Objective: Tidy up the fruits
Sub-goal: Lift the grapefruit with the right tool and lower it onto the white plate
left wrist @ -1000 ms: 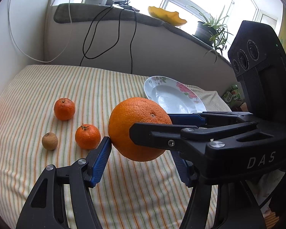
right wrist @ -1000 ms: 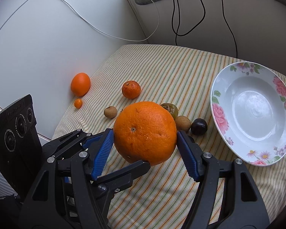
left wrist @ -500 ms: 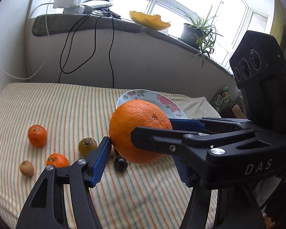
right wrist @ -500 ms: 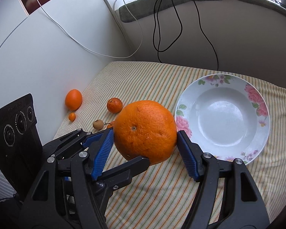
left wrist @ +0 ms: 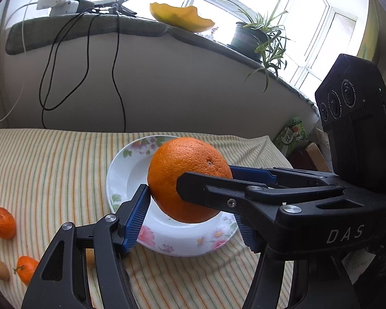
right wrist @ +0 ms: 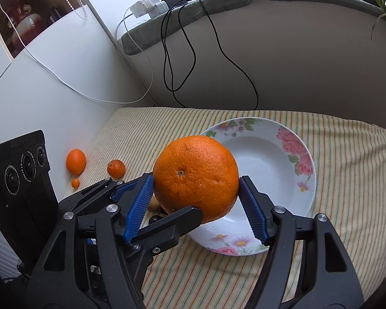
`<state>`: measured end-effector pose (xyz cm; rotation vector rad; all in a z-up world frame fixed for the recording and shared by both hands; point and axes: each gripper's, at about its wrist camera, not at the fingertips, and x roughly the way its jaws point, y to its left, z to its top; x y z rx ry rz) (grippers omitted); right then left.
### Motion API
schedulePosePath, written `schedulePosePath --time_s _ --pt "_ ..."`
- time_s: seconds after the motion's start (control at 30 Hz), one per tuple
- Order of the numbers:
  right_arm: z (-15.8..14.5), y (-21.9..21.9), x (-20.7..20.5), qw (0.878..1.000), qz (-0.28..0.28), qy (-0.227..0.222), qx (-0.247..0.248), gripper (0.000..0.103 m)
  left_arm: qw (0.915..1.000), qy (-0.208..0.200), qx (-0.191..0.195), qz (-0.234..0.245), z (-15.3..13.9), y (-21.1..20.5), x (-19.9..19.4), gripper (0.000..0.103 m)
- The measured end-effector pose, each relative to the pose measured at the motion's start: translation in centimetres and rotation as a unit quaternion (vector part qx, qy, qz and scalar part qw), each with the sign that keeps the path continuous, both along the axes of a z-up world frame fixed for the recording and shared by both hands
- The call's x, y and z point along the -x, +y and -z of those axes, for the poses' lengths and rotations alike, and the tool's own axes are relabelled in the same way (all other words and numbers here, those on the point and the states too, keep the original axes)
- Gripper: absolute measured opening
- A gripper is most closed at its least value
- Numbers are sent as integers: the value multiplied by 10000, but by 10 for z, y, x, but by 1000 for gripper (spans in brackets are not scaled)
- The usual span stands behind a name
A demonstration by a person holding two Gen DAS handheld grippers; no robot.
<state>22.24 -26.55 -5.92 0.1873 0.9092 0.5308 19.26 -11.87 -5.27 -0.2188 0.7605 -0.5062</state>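
I've got the big orange (right wrist: 196, 177) pinched from two sides — the right gripper (right wrist: 196, 206) has its blue pads on the fruit's left and right flanks, and the left gripper (left wrist: 190, 208) clamps it crosswise, one pad (left wrist: 136, 216) on its near-left side. Both sets of fingers sit at a middling spread, filled by the orange. The fruit hangs in the air above the near-left part of the floral plate (right wrist: 305, 188), not touching it as far as I can tell.

Step in hand, my read: carrying the orange to the plate, nearly there. Next I'd need to nudge it toward the plate's centre, lower until it rests in the well, then let both grips go together — a round fruit could roll if one side lets go first.

Room: the plate is bare, so plenty of space inside. Its rim is raised; the lower fingers have to clear it on the way down. The plate lies on the striped cloth (left wrist: 51, 170), well back from the cloth's right edge. Small mandarins (right wrist: 116, 168) and other fruit stay off to the left, apart from the plate. Wall and sill are behind, not in the way.
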Motion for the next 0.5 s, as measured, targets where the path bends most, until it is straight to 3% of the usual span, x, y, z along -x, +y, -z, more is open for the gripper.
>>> schedulePosePath --time_s 0.5 --pt "33 -34 -41 9984 343 410 -191 71 9991 414 -66 107 27 -23 -34 63"
